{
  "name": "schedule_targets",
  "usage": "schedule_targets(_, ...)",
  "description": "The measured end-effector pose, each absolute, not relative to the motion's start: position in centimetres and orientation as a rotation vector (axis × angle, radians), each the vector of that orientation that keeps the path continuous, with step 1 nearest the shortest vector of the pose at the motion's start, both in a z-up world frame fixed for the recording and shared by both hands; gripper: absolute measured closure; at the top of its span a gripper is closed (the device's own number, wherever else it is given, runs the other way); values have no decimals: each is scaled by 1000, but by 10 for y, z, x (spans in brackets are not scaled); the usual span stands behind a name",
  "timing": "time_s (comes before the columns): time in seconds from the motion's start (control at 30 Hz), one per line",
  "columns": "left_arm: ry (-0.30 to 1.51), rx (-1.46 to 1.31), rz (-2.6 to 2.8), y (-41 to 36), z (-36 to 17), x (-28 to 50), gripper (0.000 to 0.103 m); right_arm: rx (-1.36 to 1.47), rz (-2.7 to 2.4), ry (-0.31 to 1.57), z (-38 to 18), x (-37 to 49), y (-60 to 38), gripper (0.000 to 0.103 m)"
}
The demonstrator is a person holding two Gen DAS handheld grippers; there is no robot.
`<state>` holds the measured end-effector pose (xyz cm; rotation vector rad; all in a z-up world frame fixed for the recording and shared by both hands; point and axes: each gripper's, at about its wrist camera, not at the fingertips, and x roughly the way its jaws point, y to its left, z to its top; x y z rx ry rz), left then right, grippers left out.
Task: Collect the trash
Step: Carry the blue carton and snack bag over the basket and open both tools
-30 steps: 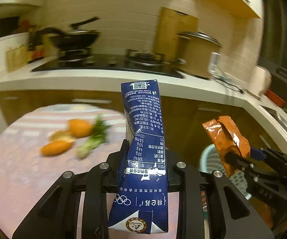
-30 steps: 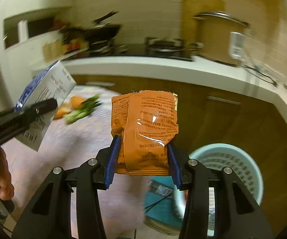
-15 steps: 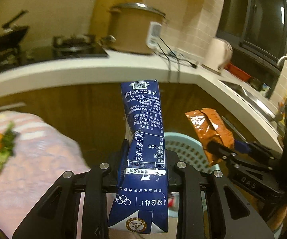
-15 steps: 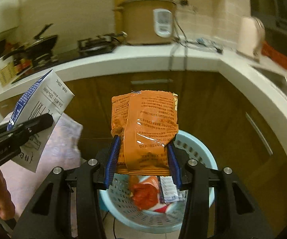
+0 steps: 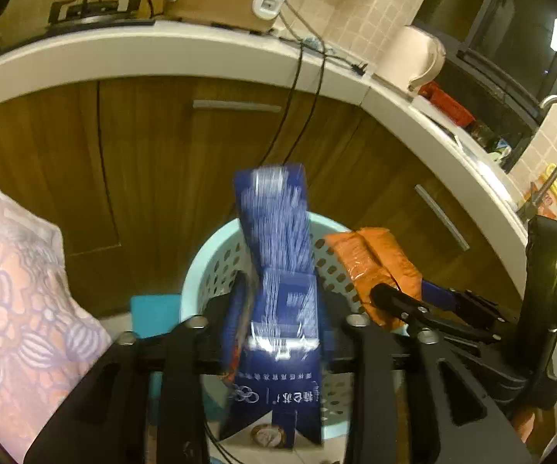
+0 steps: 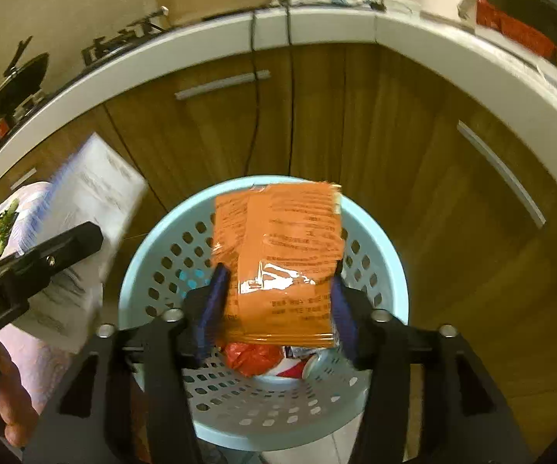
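Blue carton print smears into vertical streaks between my left gripper's (image 5: pixel 278 309) fingers, and that smear is the main change: a second ago the milk carton (image 5: pixel 278 290) sat sharp and clamped above the flowered tablecloth (image 5: pixel 19 290); now both hands have swung off the table and tipped down over the pale blue perforated basket (image 6: pixel 378 255). Both sets of jaws are opening. The carton is between the left fingers but appears to be sliding free; the blur prevents a firm reading of contact. The orange snack bag (image 6: pixel 278 263) sits between the blue pads (image 6: pixel 210 301) of my right gripper (image 6: pixel 276 305), directly above the basket mouth, with the pads spread to its edges and no visible pinch in the foil.

Meaning for the task: I judge this to be the release step for two items at once. Both should fall into the basket, which already holds red and white wrappers (image 6: pixel 255 359) below my right fingers.

Materials:
- Carton: coated paperboard, rectangular, creased at mid-height, rigid enough to drop end-first.
- Bag: thin glossy film, crinkled, flat and light; it may flutter or catch on the rim.
- Basket: moulded plastic, round, with rows of oval holes and a smooth rolled rim.
- Cabinet fronts (image 6: pixel 394 135) beyond the basket: brown wood grain with metal bar handles.
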<state>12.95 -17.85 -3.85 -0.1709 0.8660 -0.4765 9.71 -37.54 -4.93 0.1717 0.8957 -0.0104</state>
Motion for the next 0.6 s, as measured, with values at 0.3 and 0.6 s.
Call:
schedule_targets(0.3, 853, -197, -447, -158, -33, 127, 43, 196, -4, 913, -53, 99, -380, 40)
schedule_targets(0.6, 800, -239, -405, -118, -17, 106, 43, 150, 60, 867, -33, 92, -347, 40)
